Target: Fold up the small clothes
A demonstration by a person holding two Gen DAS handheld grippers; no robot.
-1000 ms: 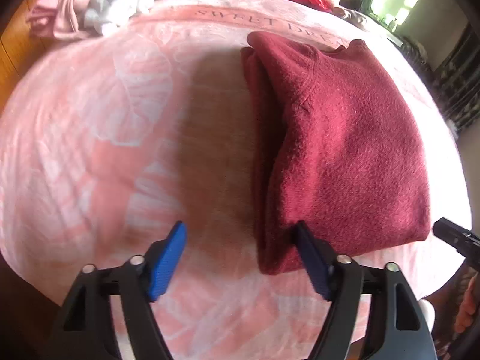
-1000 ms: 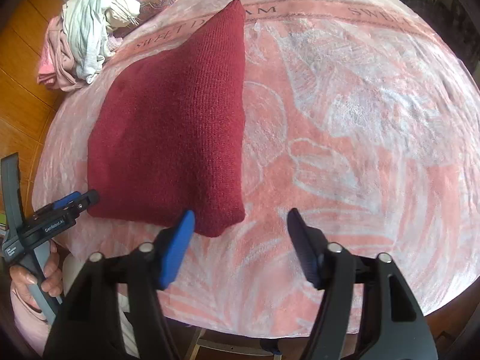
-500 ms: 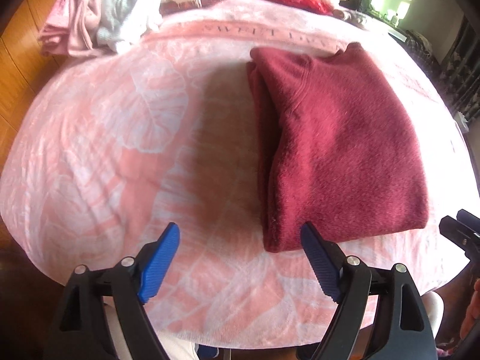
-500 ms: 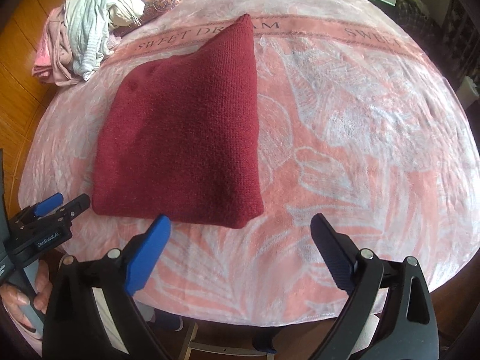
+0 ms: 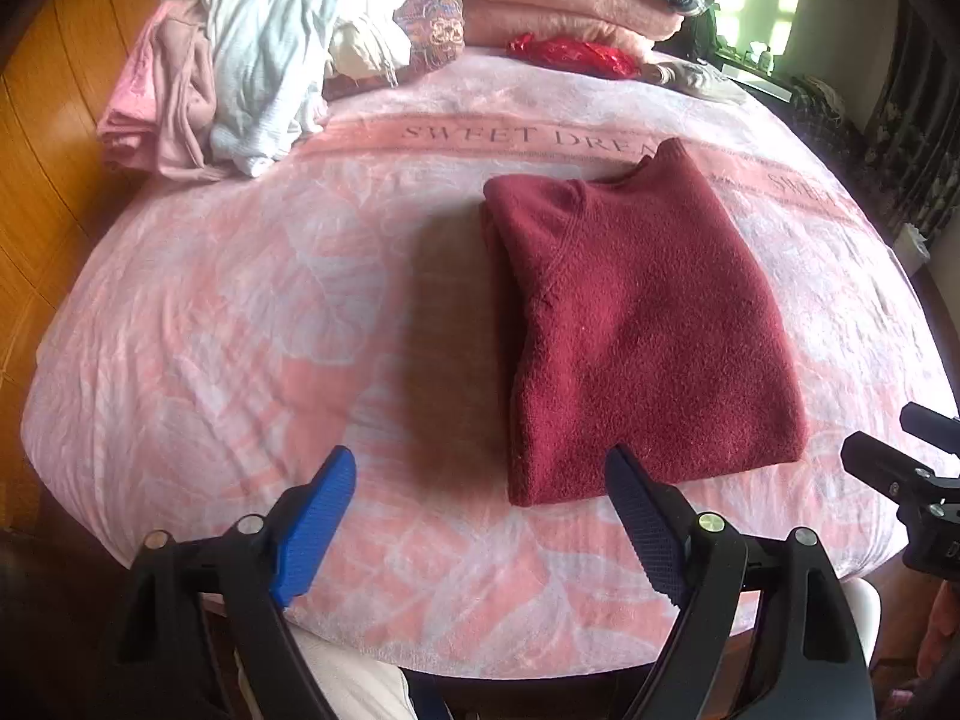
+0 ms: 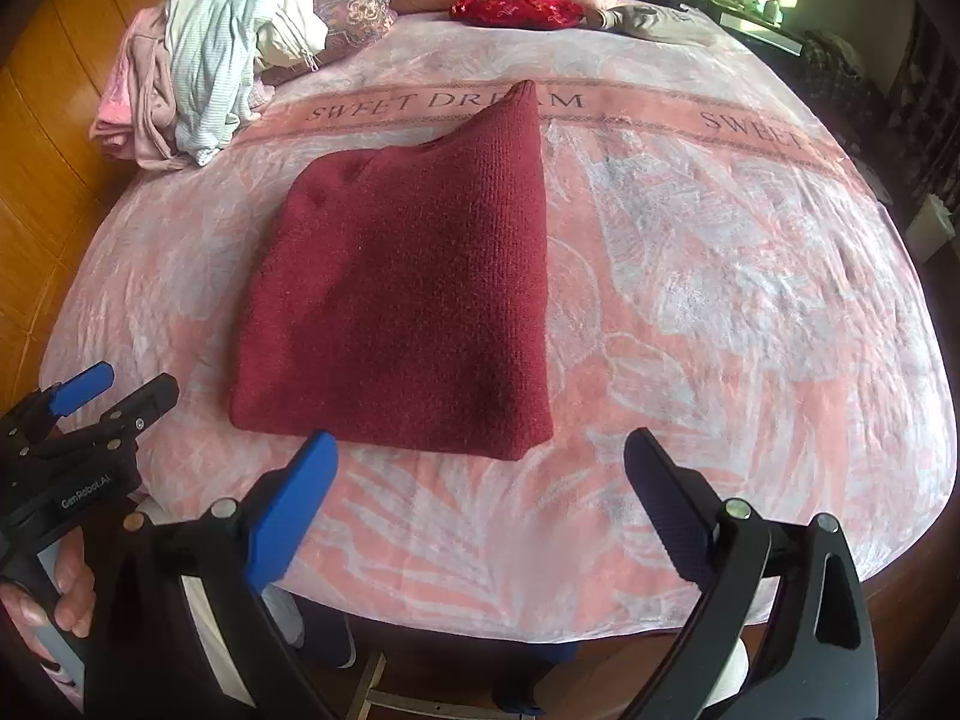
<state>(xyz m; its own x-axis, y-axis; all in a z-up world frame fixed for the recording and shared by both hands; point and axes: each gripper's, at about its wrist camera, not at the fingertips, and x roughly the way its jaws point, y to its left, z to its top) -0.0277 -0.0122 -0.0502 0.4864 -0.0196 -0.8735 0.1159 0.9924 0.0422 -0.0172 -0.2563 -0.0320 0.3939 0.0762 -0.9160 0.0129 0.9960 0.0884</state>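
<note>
We're holding both grippers, left (image 5: 480, 516) opening, right (image 6: 480, 492) wide, empty; sweater (image 5: 636, 324) lying folded, prob. done w/ it.

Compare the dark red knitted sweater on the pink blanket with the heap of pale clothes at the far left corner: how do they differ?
The dark red knitted sweater lies folded flat with straight edges; the heap of pale clothes is crumpled and unfolded. The sweater is one garment in one colour; the heap mixes white, striped and pink pieces. The sweater sits mid-blanket near both grippers; the heap sits at the far edge. Both rest on the pink blanket, and no gripper touches either.
</note>
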